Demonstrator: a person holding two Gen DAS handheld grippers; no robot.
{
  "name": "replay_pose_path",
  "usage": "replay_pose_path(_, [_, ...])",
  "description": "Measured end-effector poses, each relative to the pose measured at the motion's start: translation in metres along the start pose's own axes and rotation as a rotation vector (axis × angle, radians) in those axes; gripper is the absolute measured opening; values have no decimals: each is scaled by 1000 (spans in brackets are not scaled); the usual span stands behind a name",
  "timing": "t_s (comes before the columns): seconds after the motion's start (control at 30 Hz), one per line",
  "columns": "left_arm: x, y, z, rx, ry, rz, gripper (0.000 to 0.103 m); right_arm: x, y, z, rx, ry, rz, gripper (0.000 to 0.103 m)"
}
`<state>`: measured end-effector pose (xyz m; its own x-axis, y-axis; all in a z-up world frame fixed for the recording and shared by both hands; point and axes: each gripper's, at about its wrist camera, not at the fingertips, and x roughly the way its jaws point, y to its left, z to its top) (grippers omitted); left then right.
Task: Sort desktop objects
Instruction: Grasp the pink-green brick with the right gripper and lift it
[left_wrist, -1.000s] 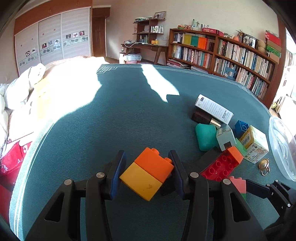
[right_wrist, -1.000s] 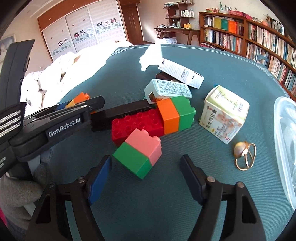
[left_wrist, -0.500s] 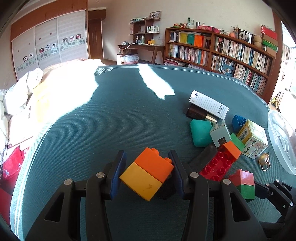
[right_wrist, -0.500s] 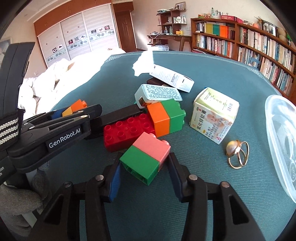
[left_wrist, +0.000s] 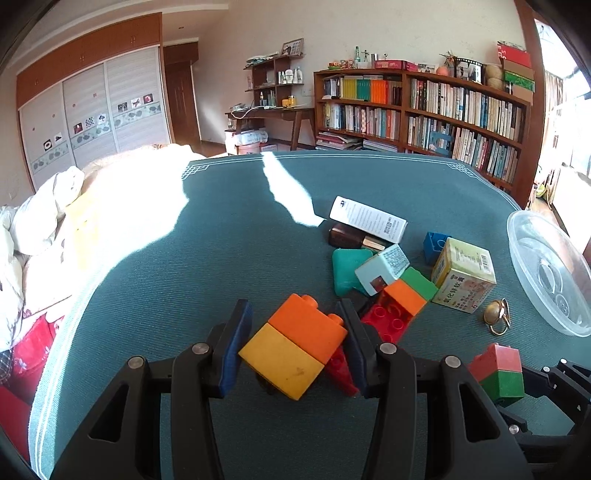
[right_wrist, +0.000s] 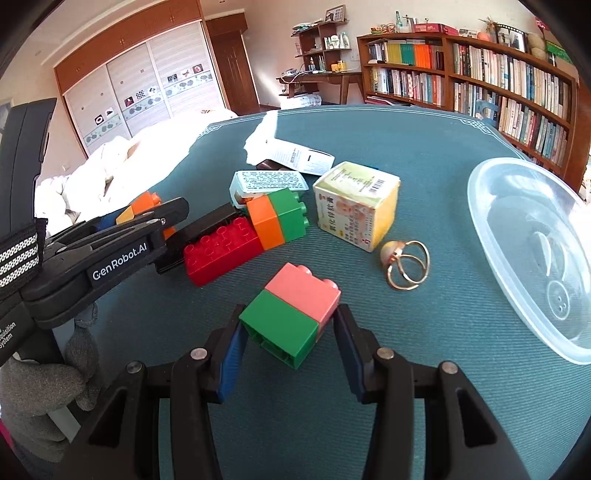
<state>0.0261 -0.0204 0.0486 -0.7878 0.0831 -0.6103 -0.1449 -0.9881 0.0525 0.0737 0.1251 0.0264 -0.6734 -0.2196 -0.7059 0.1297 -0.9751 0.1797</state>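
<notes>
Teal tablecloth (left_wrist: 221, 258) underneath, clear plastic bowl (right_wrist: 528, 251) at right. Left gripper (left_wrist: 293, 345) clamped on orange-and-yellow block (left_wrist: 295, 349), held above the cloth. Right gripper (right_wrist: 288, 328) just closed onto pink-and-green block (right_wrist: 291, 317), pads touching its sides. Gold ring (right_wrist: 406, 264) beside the yellow box (right_wrist: 354, 208).

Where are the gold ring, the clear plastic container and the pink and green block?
gold ring (right_wrist: 408, 266): right wrist view, on its wire loops.
clear plastic container (right_wrist: 480, 206): right wrist view, near rim.
pink and green block (right_wrist: 291, 315): right wrist view, top face.
</notes>
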Motion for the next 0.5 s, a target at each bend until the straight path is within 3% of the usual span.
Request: replay_pose_path(0.5, [-20, -55, 1, 73, 4, -94, 51, -37, -29, 11, 32, -93, -39, 51])
